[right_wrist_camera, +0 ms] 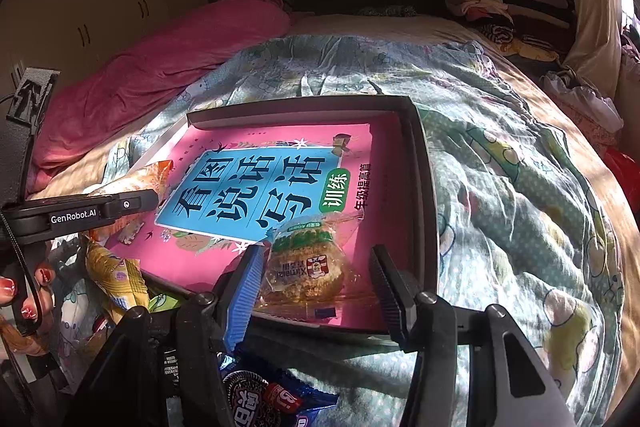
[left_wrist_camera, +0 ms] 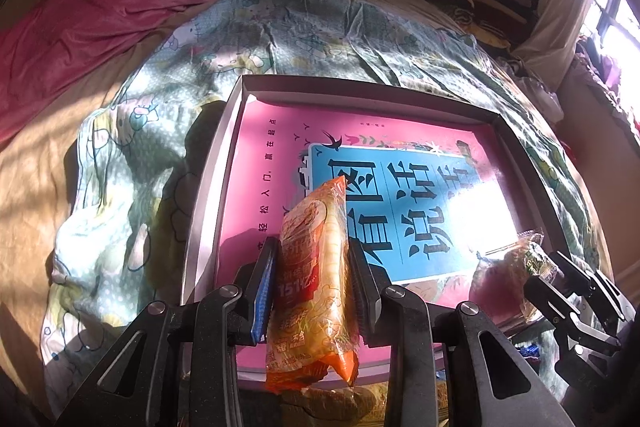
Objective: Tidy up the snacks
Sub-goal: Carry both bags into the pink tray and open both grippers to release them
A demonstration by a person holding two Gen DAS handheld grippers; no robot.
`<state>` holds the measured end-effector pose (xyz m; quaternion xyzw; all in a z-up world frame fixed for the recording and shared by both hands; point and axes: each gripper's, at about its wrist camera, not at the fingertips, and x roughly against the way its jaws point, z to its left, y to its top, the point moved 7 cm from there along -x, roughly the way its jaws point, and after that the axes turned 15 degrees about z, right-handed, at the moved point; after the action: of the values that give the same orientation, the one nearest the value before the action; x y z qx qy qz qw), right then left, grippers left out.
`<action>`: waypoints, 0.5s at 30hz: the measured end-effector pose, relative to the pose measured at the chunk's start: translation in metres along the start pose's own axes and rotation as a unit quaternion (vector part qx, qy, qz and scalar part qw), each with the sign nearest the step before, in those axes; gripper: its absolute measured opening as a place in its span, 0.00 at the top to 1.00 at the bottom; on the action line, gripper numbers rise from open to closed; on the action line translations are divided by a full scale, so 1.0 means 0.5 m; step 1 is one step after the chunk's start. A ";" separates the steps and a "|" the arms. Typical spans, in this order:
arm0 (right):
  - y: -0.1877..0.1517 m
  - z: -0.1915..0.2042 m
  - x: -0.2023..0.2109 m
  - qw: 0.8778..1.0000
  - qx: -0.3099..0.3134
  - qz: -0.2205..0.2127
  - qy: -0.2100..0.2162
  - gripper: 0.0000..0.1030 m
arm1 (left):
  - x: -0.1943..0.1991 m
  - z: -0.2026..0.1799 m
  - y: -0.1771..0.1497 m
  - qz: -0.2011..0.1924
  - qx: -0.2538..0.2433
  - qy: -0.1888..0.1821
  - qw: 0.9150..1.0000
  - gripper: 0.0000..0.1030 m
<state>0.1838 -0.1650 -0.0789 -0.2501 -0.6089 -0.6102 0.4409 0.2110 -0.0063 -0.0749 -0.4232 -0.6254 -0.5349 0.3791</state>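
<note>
On the bed, a shallow grey box (left_wrist_camera: 208, 211) lies on a cartoon-print quilt (left_wrist_camera: 140, 155), and a pink and blue book (right_wrist_camera: 256, 187) fills most of its floor.

Over the box's near left corner, the left hand-held gripper (left_wrist_camera: 312, 267) is clamped on an orange snack packet (left_wrist_camera: 316, 267). The packet's long axis runs from 6 to 12 o'clock in the left wrist view, straight along the fingers, and its upper end pokes out over the book. It looks held clear of the box floor.

Toward 3 o'clock from there, the right hand-held gripper (right_wrist_camera: 316, 275) sits over the box's near right corner with a clear-wrapped round cake (right_wrist_camera: 304, 267) between its fingers. The blue pad at 9 o'clock touches the wrapper; the black finger at 3 o'clock appears to stand off the cake itself, so I cannot tell whether it is truly gripped. The cake seems to rest on or just above the book.

Each snack already lies over the box, so the coming move is probably a short drop and release, each hand serving its own corner. No snack lies loose in the box yet.

Outside the near wall, toward 7 o'clock in the right wrist view, a yellow packet (right_wrist_camera: 116, 275) and a dark blue cookie pack (right_wrist_camera: 256, 399) wait on the quilt.
</note>
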 end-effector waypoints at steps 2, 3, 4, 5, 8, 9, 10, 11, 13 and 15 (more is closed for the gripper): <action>-0.001 -0.002 0.000 1.000 0.001 0.000 -0.006 0.47 | -0.002 0.003 0.004 0.000 0.004 0.002 1.000 0.67; -0.001 -0.004 -0.001 1.000 0.003 0.000 -0.014 0.47 | -0.003 0.005 0.005 0.000 0.008 0.001 1.000 0.67; -0.002 -0.005 -0.002 1.000 0.005 0.000 -0.021 0.47 | -0.004 0.008 0.006 0.000 0.011 0.000 1.000 0.67; -0.001 -0.005 -0.002 1.000 0.008 -0.001 -0.024 0.47 | -0.007 0.011 0.007 0.002 0.014 -0.001 1.000 0.67; 0.000 -0.003 -0.005 0.999 0.015 -0.004 -0.036 0.47 | -0.016 0.017 0.006 0.008 0.020 -0.003 1.000 0.67; 0.000 -0.001 -0.006 0.999 0.018 -0.004 -0.039 0.47 | -0.019 0.018 0.005 0.010 0.021 -0.005 1.000 0.67; 0.000 0.000 -0.007 0.999 0.018 -0.003 -0.037 0.47 | -0.020 0.020 0.004 0.012 0.022 -0.005 1.000 0.67; 0.001 0.002 -0.009 0.999 0.018 -0.001 -0.031 0.47 | -0.021 0.021 0.003 0.012 0.023 -0.006 1.000 0.67; 0.002 0.005 -0.008 1.000 0.015 -0.003 -0.017 0.47 | -0.022 0.022 0.002 0.014 0.024 -0.010 1.000 0.67; 0.003 0.003 -0.007 1.000 0.008 -0.004 -0.004 0.47 | -0.022 0.022 0.000 0.017 0.026 -0.014 0.999 0.67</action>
<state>0.1862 -0.1624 -0.0809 -0.2469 -0.6165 -0.6063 0.4375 0.2147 0.0032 -0.0863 -0.4314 -0.6371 -0.5059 0.3899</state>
